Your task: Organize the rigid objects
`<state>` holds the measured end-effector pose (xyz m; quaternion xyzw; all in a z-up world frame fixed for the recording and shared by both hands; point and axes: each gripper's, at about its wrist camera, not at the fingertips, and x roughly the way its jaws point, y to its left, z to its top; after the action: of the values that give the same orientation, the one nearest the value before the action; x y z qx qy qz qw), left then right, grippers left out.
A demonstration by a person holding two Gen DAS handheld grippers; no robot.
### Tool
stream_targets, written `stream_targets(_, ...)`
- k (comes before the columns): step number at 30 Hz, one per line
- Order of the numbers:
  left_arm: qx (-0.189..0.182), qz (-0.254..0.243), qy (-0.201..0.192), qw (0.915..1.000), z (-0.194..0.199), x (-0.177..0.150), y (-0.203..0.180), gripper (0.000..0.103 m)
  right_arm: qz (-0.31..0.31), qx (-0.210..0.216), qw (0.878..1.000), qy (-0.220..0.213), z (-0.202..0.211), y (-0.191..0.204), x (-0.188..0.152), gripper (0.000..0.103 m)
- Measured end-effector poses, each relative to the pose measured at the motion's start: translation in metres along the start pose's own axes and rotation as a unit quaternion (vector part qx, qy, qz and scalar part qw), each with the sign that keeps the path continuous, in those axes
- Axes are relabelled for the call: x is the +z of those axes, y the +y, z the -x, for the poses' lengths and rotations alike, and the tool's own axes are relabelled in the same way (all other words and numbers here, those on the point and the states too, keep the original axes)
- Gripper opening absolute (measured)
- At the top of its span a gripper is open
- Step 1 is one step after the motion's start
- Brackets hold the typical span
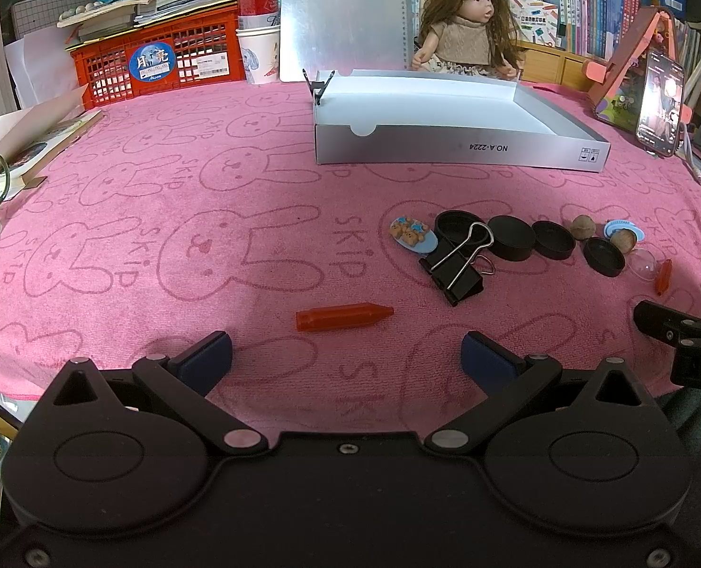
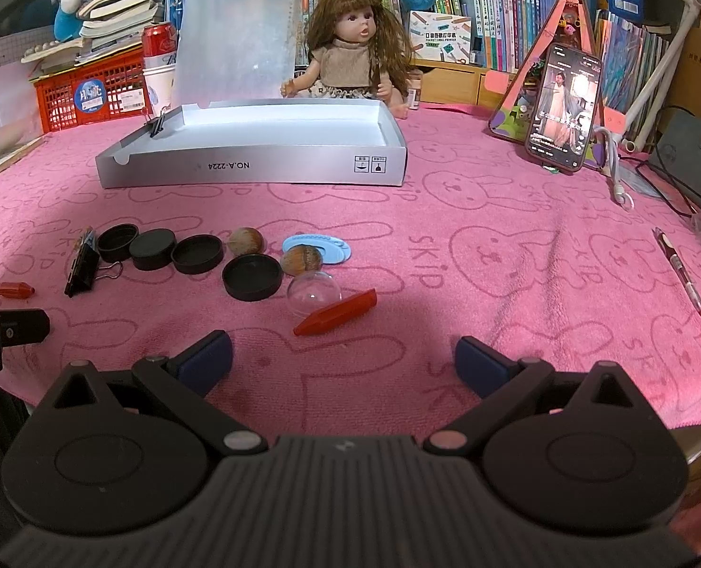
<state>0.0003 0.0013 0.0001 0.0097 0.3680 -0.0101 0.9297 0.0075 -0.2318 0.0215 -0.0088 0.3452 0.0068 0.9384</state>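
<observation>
Meanwhile both grippers are hovering spread wide and empty, the left gripper (image 1: pixel 346 355) just behind one red crayon (image 1: pixel 343 317), the right gripper (image 2: pixel 343 355) just behind another red crayon (image 2: pixel 335 318).

Home study room — crammed bookshelves (image 2: pixel 492 9); doll (image 2: pixel 350 47)

Gray shallow box (image 2: pixel 256 168): open, empty, at the rear of the table. Ahead of it, in a loose row: black binder clip (image 1: pixel 454 265), four black round caps (image 2: pixel 252 277), two brown nuts (image 2: pixel 245 240), clear dome (image 2: pixel 313 292) and two blue oval pieces (image 2: pixel 324 246). Two orange crayon-shaped pieces (image 1: pixel 343 317) (image 2: pixel 336 313) lie flat nearer the front edge.
</observation>
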Motion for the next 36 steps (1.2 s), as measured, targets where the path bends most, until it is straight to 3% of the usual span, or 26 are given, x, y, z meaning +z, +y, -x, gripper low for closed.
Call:
stream_targets(5, 0.000, 0.001, -0.002, 1.0000, 0.000, 0.000, 0.000, 0.103, 0.005, 0.007, 1.000, 0.001, 0.001, -0.001, 0.001, 0.103)
stream_targets(16, -0.009, -0.001, -0.009, 0.9999, 0.002, -0.003, 0.002, 0.101, 0.047, 0.077, 0.996, -0.017, -0.006, -0.022, 0.005, 0.103)
stream_targets(19, -0.026, 0.009, -0.022, 0.9994, 0.007, -0.005, 0.005, 0.100, 0.067, 0.094, 0.993, -0.030, -0.010, -0.027, 0.005, 0.102)
stream_targets(23, -0.039, 0.016, -0.035, 0.9985, 0.011, -0.009, 0.006, 0.096, 0.067, 0.124, 0.989, -0.049, -0.016, -0.040, 0.006, 0.095)
stream_targets(32, -0.045, 0.038, -0.051, 0.9969, 0.011, -0.006, 0.008, 0.087, 0.091, 0.130, 0.985, -0.063, -0.017, -0.045, 0.005, 0.087)
stream_targets(36, -0.040, 0.026, -0.058, 0.9972, 0.007, -0.008, 0.007, 0.081, 0.096, 0.137, 0.984, -0.067, -0.016, -0.045, 0.005, 0.082)
